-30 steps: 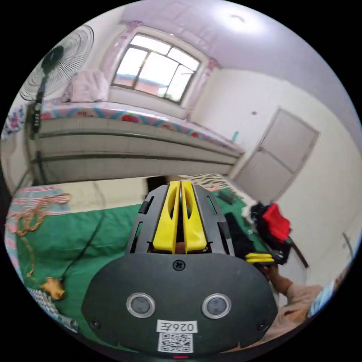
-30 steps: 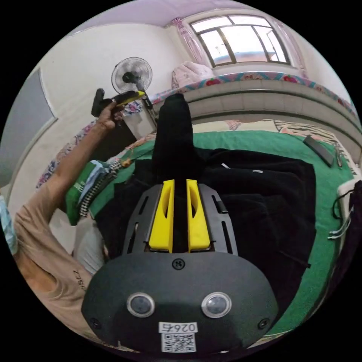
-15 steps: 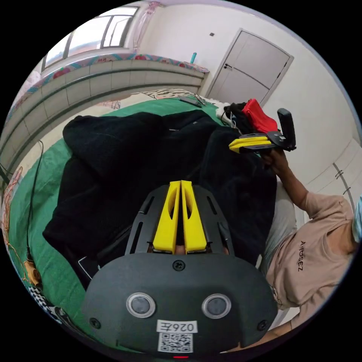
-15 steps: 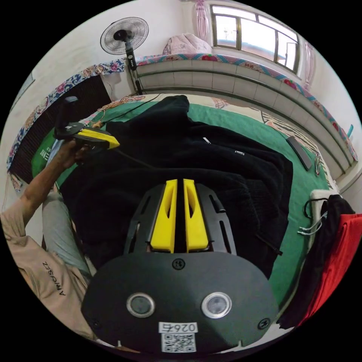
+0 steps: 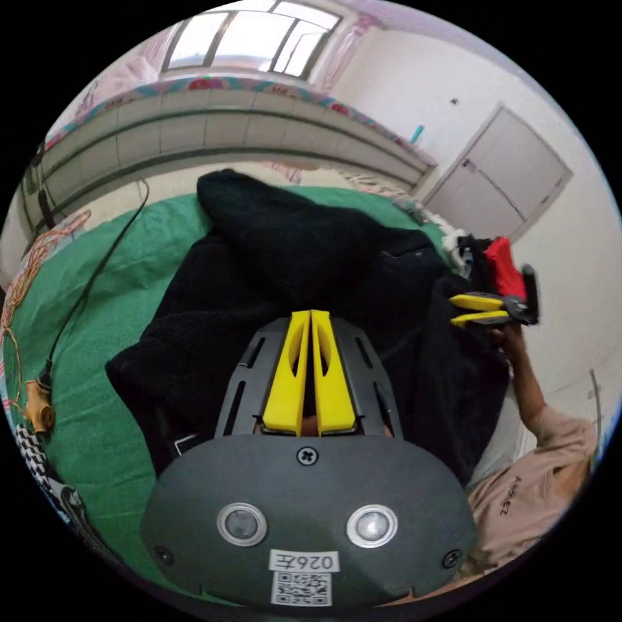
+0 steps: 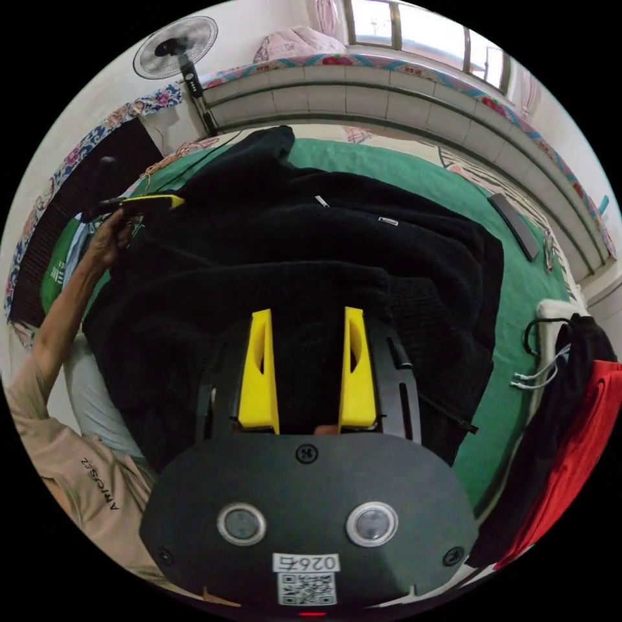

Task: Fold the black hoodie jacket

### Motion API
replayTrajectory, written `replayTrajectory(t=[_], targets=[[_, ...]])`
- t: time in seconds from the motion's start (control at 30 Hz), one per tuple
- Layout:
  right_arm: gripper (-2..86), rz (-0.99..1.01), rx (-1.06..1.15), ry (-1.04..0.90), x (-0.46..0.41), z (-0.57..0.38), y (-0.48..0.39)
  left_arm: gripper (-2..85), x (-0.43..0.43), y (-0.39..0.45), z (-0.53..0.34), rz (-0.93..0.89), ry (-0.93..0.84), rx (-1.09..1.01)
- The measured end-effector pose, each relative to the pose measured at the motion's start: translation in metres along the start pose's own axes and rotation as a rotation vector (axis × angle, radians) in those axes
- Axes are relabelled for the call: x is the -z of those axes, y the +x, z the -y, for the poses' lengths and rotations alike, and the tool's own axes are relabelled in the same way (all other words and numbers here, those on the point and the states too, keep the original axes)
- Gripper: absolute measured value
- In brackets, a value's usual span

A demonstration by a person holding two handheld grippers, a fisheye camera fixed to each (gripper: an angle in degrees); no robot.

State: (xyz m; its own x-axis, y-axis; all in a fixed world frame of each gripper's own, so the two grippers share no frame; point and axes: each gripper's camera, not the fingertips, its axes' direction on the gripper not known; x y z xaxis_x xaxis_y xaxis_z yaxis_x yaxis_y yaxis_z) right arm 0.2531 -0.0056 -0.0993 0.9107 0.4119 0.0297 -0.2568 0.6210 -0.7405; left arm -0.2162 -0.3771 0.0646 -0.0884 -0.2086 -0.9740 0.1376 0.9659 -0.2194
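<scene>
On green cover [image 6: 518, 337]: black hoodie jacket [image 6: 363, 259].

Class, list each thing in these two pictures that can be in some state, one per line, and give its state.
Left gripper: jaws shut over the hoodie; whether they pinch cloth is hidden.
Right gripper: jaws open, above the hoodie.
Black hoodie: bunched and partly folded on the green sheet.
Door: closed.
Fan: upright; running or not, cannot tell.
</scene>
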Motion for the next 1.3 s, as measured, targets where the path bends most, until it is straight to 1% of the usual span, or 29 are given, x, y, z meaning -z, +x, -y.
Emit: replayTrajectory(t=[0.03, 0.1, 0.13, 0.17, 0.2, 0.23, 0.3, 0.37, 0.43, 0.5, 0.53, 0.6, 0.67, 0.73, 0.8, 0.83, 0.87, 0.9, 0.93, 0.97, 1.0, 1.07, 1.13, 1.17, 1.23, 1.27, 1.3], targets=[[12.3, 0.005, -0.006, -0.008, -0.002, 0.004, 0.002, -1.0, 0.010, 0.005, -0.006, -0.029, 0.040, -0.012], [13.5, 0.005, -0.005, -0.002, 0.000, 0.008, 0.001, -1.0, 0.048, 0.025, -0.029, -0.142, 0.175, -0.064], [12.8, -0.020, -0.006, -0.005, 0.000, 0.011, 0.000, -1.0, 0.057, 0.031, -0.035, -0.167, 0.202, -0.078], [12.5, -0.059, 0.002, -0.013, -0.002, 0.013, -0.002, -1.0, 0.072, 0.044, -0.046, -0.207, 0.242, -0.111], [8.7, -0.161, 0.047, -0.050, -0.007, 0.017, -0.007, -1.0, 0.086, 0.057, -0.056, -0.230, 0.273, -0.147], [4.7, -0.202, 0.060, -0.082, -0.006, 0.022, -0.012, -1.0, 0.092, 0.063, -0.061, -0.231, 0.287, -0.165], [0.1, -0.170, 0.061, -0.117, -0.003, 0.026, -0.017, -1.0, 0.116, 0.091, -0.082, -0.201, 0.343, -0.234], [-0.9, -0.124, 0.114, -0.145, 0.005, 0.021, -0.026, -1.0, 0.134, 0.112, -0.098, -0.127, 0.369, -0.304], [-1.1, -0.035, 0.229, -0.165, 0.032, 0.004, -0.038, -1.0, 0.153, 0.129, -0.115, -0.028, 0.409, -0.370], [-1.2, 0.056, 0.316, -0.153, 0.056, -0.018, -0.045, -0.9, 0.178, 0.146, -0.139, 0.063, 0.511, -0.453], [-1.2, 0.110, 0.370, -0.163, 0.069, -0.033, -0.048, -0.9, 0.185, 0.147, -0.143, 0.061, 0.534, -0.457], [-1.1, 0.133, 0.426, -0.205, 0.083, -0.055, -0.047, -0.8, 0.207, 0.144, -0.160, -0.007, 0.646, -0.402], [-1.1, 0.078, 0.424, -0.277, 0.090, -0.071, -0.037, -0.7, 0.216, 0.139, -0.167, -0.065, 0.682, -0.397], [-1.1, 0.114, 0.396, -0.352, 0.095, -0.083, -0.015, -0.6, 0.218, 0.137, -0.168, -0.055, 0.674, -0.408], [-1.1, 0.188, 0.363, -0.372, 0.094, -0.085, 0.001, 0.6, 0.206, 0.133, -0.161, 0.030, 0.614, -0.412], [-1.1, 0.230, 0.327, -0.391, 0.089, -0.084, 0.009, 1.3, 0.201, 0.132, -0.158, 0.041, 0.589, -0.425], [-1.1, 0.243, 0.312, -0.394, 0.087, -0.084, 0.010, 6.7, 0.188, 0.128, -0.150, 0.057, 0.542, -0.444], [-0.9, 0.244, 0.312, -0.407, 0.085, -0.087, 0.010, 16.0, 0.174, 0.122, -0.139, 0.057, 0.494, -0.442], [-0.6, 0.213, 0.330, -0.393, 0.092, -0.090, 0.007, 19.4, 0.166, 0.117, -0.132, 0.049, 0.457, -0.430], [-0.3, 0.203, 0.336, -0.386, 0.097, -0.092, 0.007, 26.1, 0.150, 0.106, -0.118, 0.028, 0.382, -0.401], [0.1, 0.189, 0.352, -0.381, 0.110, -0.096, 0.008, 26.3, 0.135, 0.095, -0.105, 0.027, 0.320, -0.378], [-0.4, 0.177, 0.390, -0.320, 0.138, -0.105, 0.015, 24.9, 0.115, 0.074, -0.082, 0.050, 0.237, -0.320], [-0.8, 0.217, 0.350, -0.101, 0.186, -0.111, 0.040, 23.7, 0.095, 0.052, -0.055, 0.077, 0.168, -0.262], [-0.8, 0.230, 0.325, -0.035, 0.198, -0.110, 0.049, 23.9, 0.081, 0.040, -0.035, 0.095, 0.124, -0.241], [-0.1, 0.234, 0.169, 0.199, 0.228, -0.100, 0.090, 25.9, 0.055, 0.026, -0.006, 0.156, 0.050, -0.235], [0.6, 0.213, 0.132, 0.229, 0.230, -0.094, 0.100, 28.5, 0.037, 0.019, 0.012, 0.220, 0.008, -0.237], [2.1, 0.149, 0.060, 0.260, 0.228, -0.077, 0.120, 30.7, 0.020, 0.013, 0.029, 0.306, -0.020, -0.242]])
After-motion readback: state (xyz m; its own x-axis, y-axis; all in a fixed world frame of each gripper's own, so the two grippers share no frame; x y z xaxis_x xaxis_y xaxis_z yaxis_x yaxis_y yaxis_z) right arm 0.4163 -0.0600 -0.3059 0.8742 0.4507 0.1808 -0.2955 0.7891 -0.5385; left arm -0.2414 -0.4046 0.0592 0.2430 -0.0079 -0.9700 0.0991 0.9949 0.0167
